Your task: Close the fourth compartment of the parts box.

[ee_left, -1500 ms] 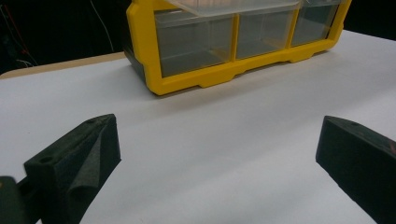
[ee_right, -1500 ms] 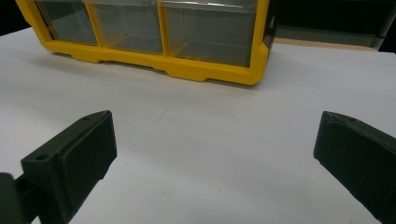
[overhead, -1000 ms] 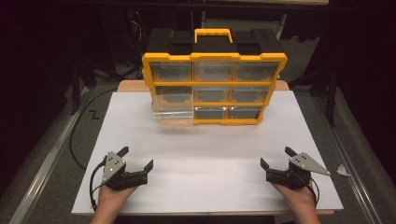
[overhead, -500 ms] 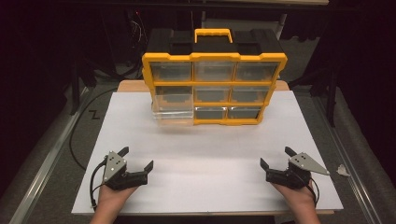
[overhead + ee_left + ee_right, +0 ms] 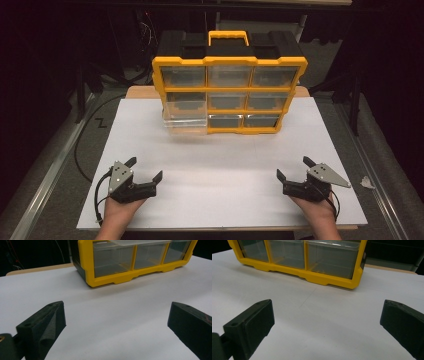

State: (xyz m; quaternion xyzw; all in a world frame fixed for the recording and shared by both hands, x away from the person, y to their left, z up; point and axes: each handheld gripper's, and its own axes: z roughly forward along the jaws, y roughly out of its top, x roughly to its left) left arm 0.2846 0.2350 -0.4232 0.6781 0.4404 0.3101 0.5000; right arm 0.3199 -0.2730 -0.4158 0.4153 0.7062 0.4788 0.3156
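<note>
At the far middle of the white tabletop (image 5: 225, 165), a yellow-framed organizer (image 5: 229, 95) is standing upright, its black top and yellow carry handle (image 5: 228, 36) facing up and its grid of clear drawers facing the person. One clear drawer (image 5: 184, 120) at the lower left of the grid is seen pulled partway out, overhanging the tabletop in front of the frame. The left hand-held gripper (image 5: 145, 169) and the right hand-held gripper (image 5: 292, 167) are being held low near the front edge, well apart from each other and from the organizer, each with its jaws spread wide and nothing between them. The drawer is judged to be light, thin-walled plastic, stiff but smooth and rather slippery, so it is probably best taken across its front lip or side walls with a moderate squeeze; the frame is judged heavier and rigid, and it may be slid backward if the drawer is pushed without the frame being steadied. Whether the drawers are carrying anything cannot be told. Wide open room is being offered by the bare tabletop between the grippers and the organizer, while the front edge lies just under the hands and the side edges are lying just beyond each gripper.
</note>
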